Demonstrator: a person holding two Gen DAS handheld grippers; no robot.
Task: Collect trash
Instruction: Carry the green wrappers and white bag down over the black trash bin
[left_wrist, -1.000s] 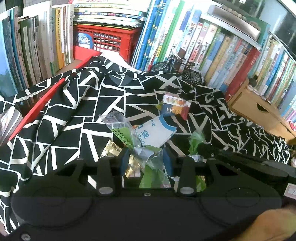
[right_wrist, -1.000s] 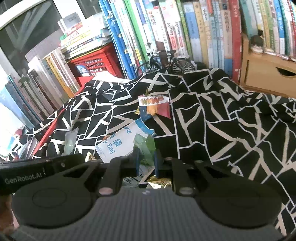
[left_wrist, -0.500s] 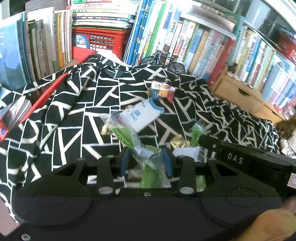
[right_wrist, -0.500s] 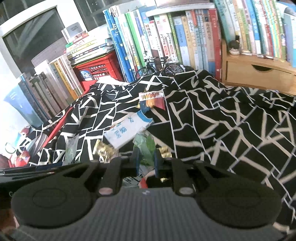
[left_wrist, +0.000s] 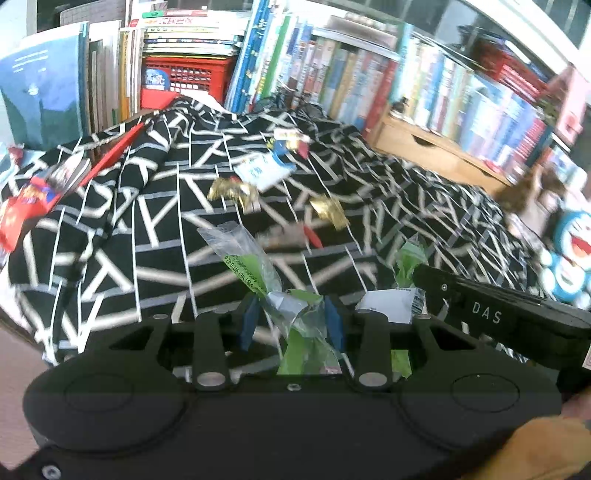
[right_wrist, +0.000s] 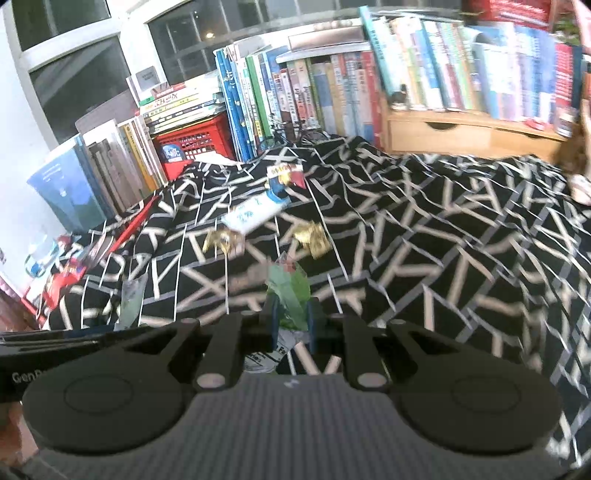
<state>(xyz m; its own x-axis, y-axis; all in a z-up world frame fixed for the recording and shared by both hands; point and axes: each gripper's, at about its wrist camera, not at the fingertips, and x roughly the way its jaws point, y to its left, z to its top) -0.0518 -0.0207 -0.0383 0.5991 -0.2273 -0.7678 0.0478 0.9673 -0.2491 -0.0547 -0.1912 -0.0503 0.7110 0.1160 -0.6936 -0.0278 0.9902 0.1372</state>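
Note:
My left gripper (left_wrist: 291, 317) is shut on a crumpled clear and green plastic wrapper (left_wrist: 258, 269). My right gripper (right_wrist: 291, 317) is shut on a green wrapper (right_wrist: 290, 291), which also shows at the right of the left wrist view as the green wrapper (left_wrist: 410, 258). Both are held above a black cloth with white lines (right_wrist: 424, 240). On the cloth lie two gold foil wrappers (right_wrist: 312, 236) (right_wrist: 221, 240), a white and blue bag (right_wrist: 251, 216), a colourful snack packet (right_wrist: 286, 175) and a small red and grey scrap (left_wrist: 291, 234). The same gold wrapper (left_wrist: 328, 210) appears in the left wrist view.
Rows of books (right_wrist: 332, 92) and a red crate (right_wrist: 195, 142) stand behind the cloth. A wooden drawer unit (right_wrist: 461, 134) is at the back right. A red packet (left_wrist: 26, 203) lies at the left edge, a blue cartoon toy (left_wrist: 569, 254) at the right.
Both grippers have pulled back and risen from the cloth with their wrappers held. More of the cloth, both gold wrappers and the shelves now show.

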